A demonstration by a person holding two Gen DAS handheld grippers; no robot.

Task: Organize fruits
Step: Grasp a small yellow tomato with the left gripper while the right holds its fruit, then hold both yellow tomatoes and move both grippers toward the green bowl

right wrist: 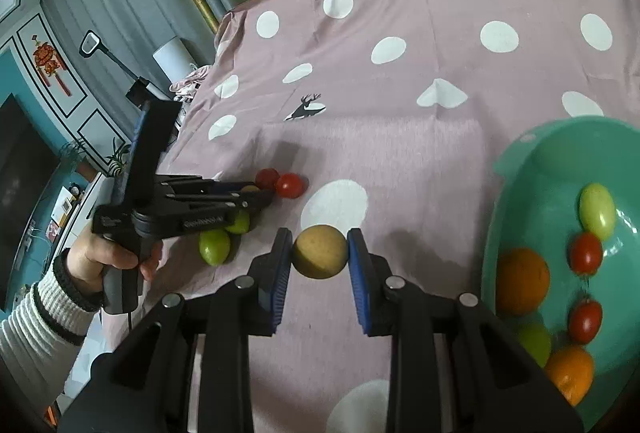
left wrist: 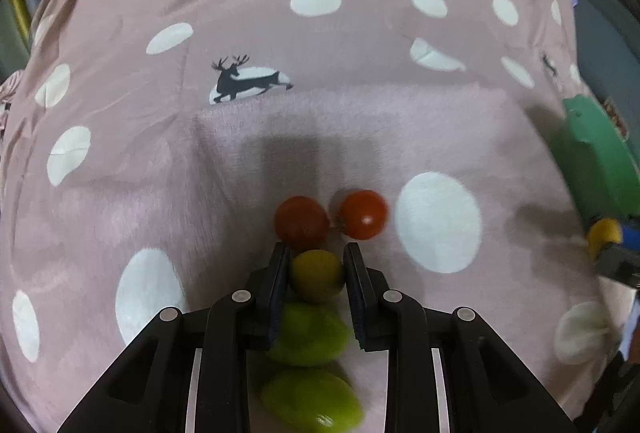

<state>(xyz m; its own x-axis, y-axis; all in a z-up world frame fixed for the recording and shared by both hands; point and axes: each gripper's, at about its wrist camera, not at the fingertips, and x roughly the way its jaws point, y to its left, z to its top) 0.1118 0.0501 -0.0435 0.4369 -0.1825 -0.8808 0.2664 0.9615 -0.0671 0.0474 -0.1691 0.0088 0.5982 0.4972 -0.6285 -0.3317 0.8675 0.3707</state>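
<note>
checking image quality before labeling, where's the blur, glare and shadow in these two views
Left wrist view: the green fruits nearest the lens are smeared, a glare spot sits on the right cherry tomato, and a dark gripper shadow falls on the blanket beyond. Right wrist view: sharper, the brown round fruit is crisp, glare streaks the green bowl, edges bend.

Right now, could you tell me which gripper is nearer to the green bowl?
Right. The right gripper, shut on a tan fruit, sits just left of the bowl. The left gripper is far across the cloth, by the red tomatoes.
</note>
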